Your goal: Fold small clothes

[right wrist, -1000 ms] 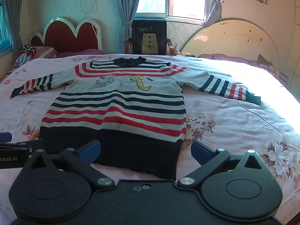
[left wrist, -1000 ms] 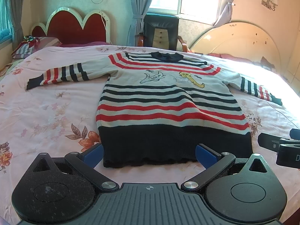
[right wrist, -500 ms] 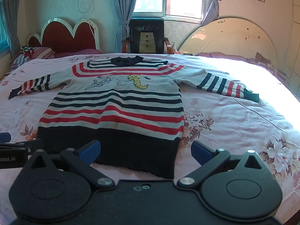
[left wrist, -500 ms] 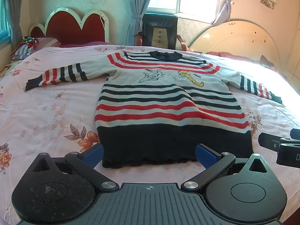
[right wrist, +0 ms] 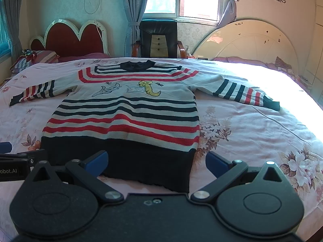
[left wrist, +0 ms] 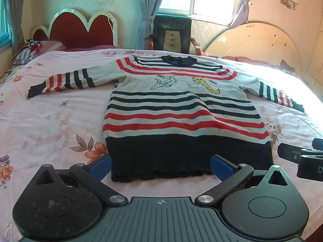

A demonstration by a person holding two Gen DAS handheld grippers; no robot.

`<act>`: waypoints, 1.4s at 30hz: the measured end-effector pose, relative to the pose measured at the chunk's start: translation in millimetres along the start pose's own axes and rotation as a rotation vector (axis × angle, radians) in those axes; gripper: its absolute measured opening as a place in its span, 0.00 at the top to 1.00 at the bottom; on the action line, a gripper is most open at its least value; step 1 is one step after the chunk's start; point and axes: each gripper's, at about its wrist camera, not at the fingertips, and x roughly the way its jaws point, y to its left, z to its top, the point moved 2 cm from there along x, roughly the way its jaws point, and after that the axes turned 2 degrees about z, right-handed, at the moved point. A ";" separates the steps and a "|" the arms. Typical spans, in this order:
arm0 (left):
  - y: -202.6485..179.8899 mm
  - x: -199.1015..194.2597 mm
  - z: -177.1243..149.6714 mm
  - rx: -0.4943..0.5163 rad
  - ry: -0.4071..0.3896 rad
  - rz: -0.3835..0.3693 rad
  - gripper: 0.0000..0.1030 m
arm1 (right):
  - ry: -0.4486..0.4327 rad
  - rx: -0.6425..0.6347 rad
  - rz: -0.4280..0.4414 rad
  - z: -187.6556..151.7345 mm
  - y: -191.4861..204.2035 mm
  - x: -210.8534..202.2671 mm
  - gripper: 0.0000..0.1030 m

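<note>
A small striped sweater [left wrist: 177,109] with red, black and grey bands and a dark hem lies flat, face up, on the bed, both sleeves spread out; it also shows in the right wrist view [right wrist: 129,113]. My left gripper [left wrist: 161,166] is open and empty, just above the hem near its left corner. My right gripper [right wrist: 156,164] is open and empty, just above the hem near its right corner. Each gripper shows at the edge of the other's view: the right gripper [left wrist: 300,157], the left gripper [right wrist: 18,161].
The bed has a pink floral sheet [left wrist: 50,125]. A red headboard [left wrist: 80,30] and striped pillows [left wrist: 30,50] are at the far left. A black chair [left wrist: 171,34] stands behind the bed under the window. A cream headboard [left wrist: 256,46] is at the right.
Both grippers have drawn slightly back and lower toward the hem; the view of the sweater has shifted a little. Jaws stay open.
</note>
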 end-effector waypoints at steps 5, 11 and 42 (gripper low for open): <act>1.3 0.1 0.4 0.002 0.001 0.000 0.00 | 0.000 0.000 0.000 0.5 1.3 -0.2 0.01; 0.1 1.0 1.8 0.001 0.000 0.001 0.00 | 0.001 -0.001 0.000 0.4 0.9 0.0 0.01; 20.1 40.7 34.8 -0.084 -0.011 -0.032 0.00 | -0.067 0.093 -0.031 31.1 -46.7 22.4 0.01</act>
